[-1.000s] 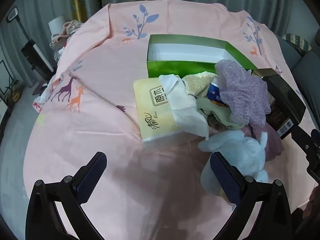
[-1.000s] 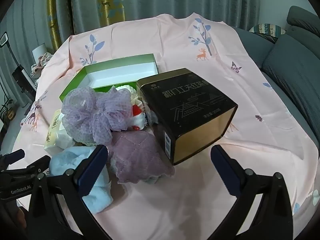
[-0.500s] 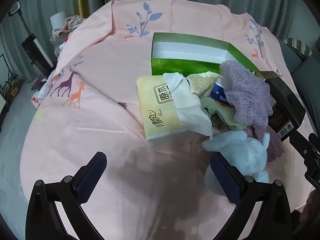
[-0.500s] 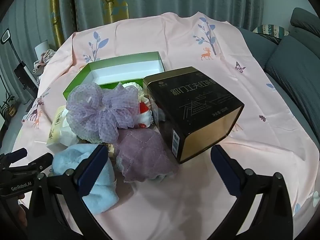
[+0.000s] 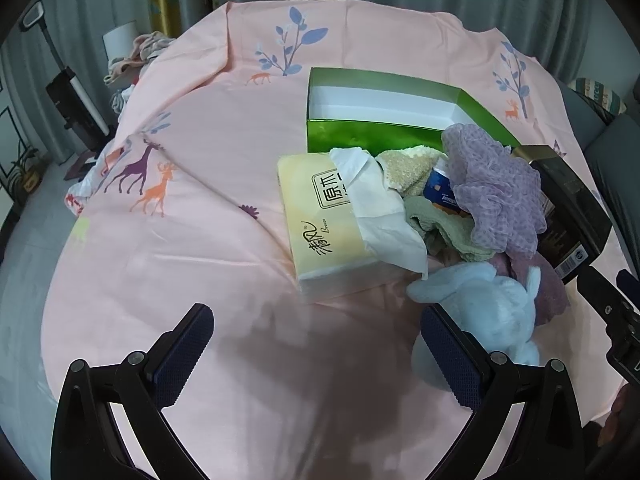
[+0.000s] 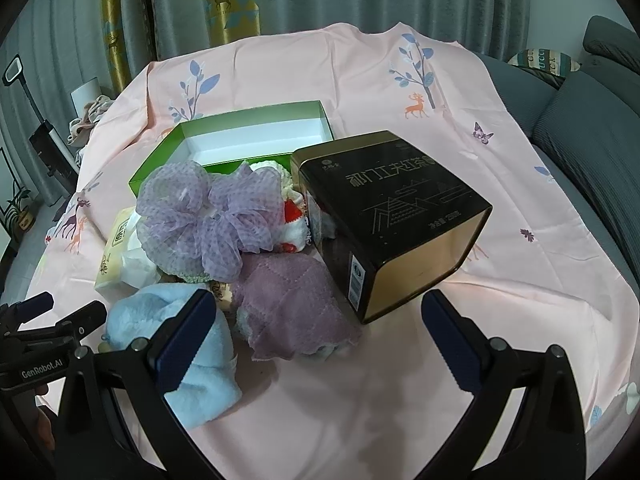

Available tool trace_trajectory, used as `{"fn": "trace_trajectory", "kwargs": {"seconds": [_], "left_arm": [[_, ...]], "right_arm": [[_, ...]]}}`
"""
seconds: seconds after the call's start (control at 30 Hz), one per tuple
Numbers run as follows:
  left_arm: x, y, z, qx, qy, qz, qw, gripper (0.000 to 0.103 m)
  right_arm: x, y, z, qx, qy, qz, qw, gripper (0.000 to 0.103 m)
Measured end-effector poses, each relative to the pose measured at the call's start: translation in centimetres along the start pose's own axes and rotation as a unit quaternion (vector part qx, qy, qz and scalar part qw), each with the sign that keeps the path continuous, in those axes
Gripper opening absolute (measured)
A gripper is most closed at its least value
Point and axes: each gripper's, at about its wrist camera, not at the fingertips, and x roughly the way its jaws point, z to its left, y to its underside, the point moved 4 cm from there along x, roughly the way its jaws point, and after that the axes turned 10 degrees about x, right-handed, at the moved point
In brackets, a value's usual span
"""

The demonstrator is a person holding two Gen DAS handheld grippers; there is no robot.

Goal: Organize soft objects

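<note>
Sorting has not really started: both the left claw (image 5: 316, 344) and the right claw (image 6: 318, 330) hang wide apart, holding nothing. Soft things sit piled just near the empty green box (image 6: 256, 136), whose long side runs left to right. Next, I think, the right claw must close on the blue fluffy toy (image 6: 140, 312) at its left finger.

I see soft, even indoor light, a dark shadow under my grippers, and fisheye-bent, black-vignetted edges.
</note>
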Motion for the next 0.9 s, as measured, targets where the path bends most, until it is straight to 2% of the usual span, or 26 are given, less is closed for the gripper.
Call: {"fn": "trace_trajectory", "kwargs": {"seconds": [0.2,0.47,0.9], "left_arm": [[0.0,0.1,0.1,-0.003,0.002,0.001,1.0000,0.103],[0.3,0.4,0.1,-0.010,0.006,0.006,0.9999,0.103],[-0.1,0.3,-0.3,-0.001,0.009,-0.002,1.0000,0.103]], "right_arm": [[0.0,0.5,0.3,0.000,-0.002,0.002,1.000,0.102],[-0.3,1.2,0.0,-0.002,-0.031,0.009,0.999,0.102],[-1.0,1.8,-0.5,-0.004,-0.052,0.013,0.999,0.102]]}}
